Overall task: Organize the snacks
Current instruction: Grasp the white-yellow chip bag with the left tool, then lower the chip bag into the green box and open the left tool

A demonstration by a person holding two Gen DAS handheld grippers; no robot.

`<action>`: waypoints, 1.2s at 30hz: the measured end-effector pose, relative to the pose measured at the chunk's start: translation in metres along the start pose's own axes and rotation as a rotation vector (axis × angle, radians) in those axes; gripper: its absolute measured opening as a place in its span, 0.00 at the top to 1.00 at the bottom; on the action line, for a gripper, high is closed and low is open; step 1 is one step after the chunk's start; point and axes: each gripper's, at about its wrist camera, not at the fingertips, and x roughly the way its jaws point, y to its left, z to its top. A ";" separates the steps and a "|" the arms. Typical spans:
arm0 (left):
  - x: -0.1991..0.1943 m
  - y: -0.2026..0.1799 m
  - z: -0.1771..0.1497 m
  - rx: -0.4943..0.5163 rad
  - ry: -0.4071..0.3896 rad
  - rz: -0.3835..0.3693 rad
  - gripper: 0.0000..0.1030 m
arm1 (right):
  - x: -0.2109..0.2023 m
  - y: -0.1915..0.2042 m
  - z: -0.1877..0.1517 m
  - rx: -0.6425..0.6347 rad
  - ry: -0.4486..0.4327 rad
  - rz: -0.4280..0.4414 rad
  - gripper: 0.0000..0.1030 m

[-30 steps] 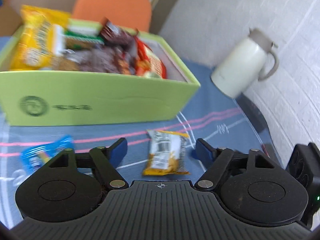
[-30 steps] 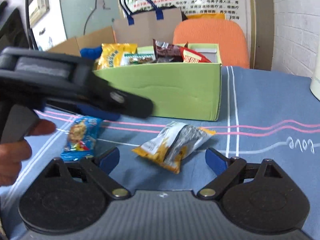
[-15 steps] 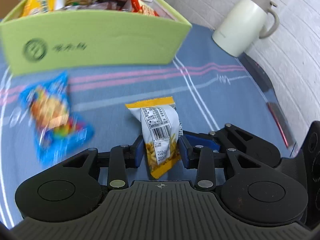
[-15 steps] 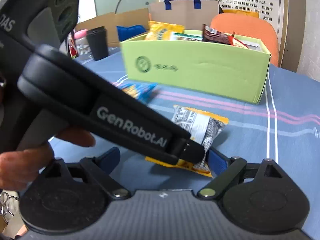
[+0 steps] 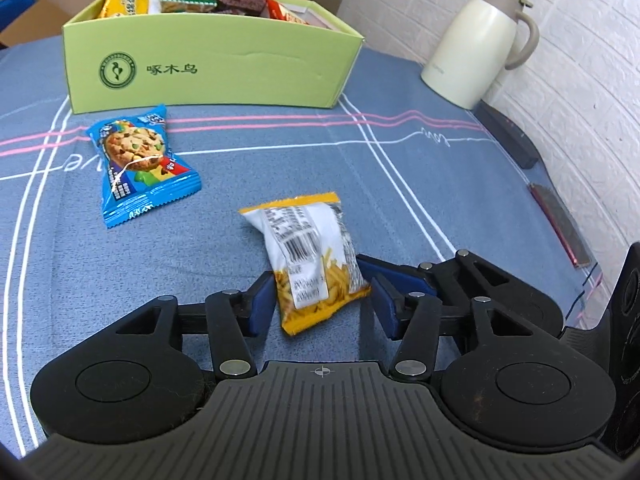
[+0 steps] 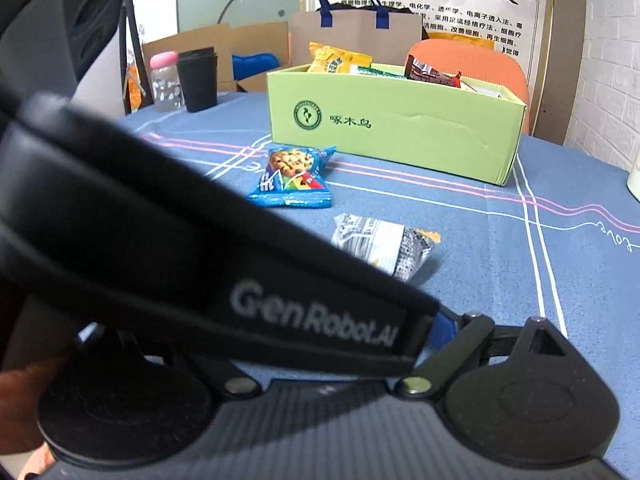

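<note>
While our left gripper (image 5: 322,300) has just been opening, released, the yellow snack packet (image 5: 310,256) lies between its pads on the bench (image 5: 400,208)

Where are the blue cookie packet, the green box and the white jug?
blue cookie packet (image 5: 136,158), left wrist view, on the cookie picture.
green box (image 5: 240,76), left wrist view, on its front wall.
white jug (image 5: 472,52), left wrist view, on its body.

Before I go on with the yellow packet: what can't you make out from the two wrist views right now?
- Right gripper: the left gripper's body crosses the right wrist view, hiding its left finger.
- Yellow snack packet: near end hidden the same way in that view; its front face is turned down in both.
- Green box: lower contents hidden by its wall.
- Left gripper: open; finger contact with the packet unclear.
</note>
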 end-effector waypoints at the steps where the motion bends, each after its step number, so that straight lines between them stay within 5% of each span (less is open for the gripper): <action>1: -0.001 0.001 -0.001 -0.002 0.000 0.000 0.62 | -0.001 0.000 0.000 0.002 0.000 0.000 0.11; 9: -0.009 0.018 0.010 -0.023 -0.038 -0.014 0.50 | 0.002 -0.013 0.010 0.034 -0.025 0.012 0.11; 12: 0.002 0.027 0.014 -0.044 -0.008 -0.042 0.62 | 0.004 -0.012 0.007 0.031 -0.027 0.017 0.21; 13: 0.003 0.030 0.014 -0.047 -0.013 -0.072 0.77 | 0.003 -0.010 0.008 0.013 -0.030 0.015 0.35; 14: 0.004 0.031 0.014 -0.050 -0.003 -0.106 0.85 | 0.002 -0.011 0.010 0.016 -0.026 0.012 0.37; 19: -0.009 0.027 0.027 -0.023 -0.060 -0.123 0.86 | -0.008 -0.020 0.030 0.008 -0.080 0.014 0.37; 29: -0.017 0.035 0.153 0.009 -0.231 -0.105 0.85 | 0.027 -0.067 0.145 -0.113 -0.251 -0.034 0.33; 36: 0.040 0.051 0.225 0.000 -0.212 -0.053 0.85 | 0.092 -0.113 0.188 -0.073 -0.203 -0.023 0.33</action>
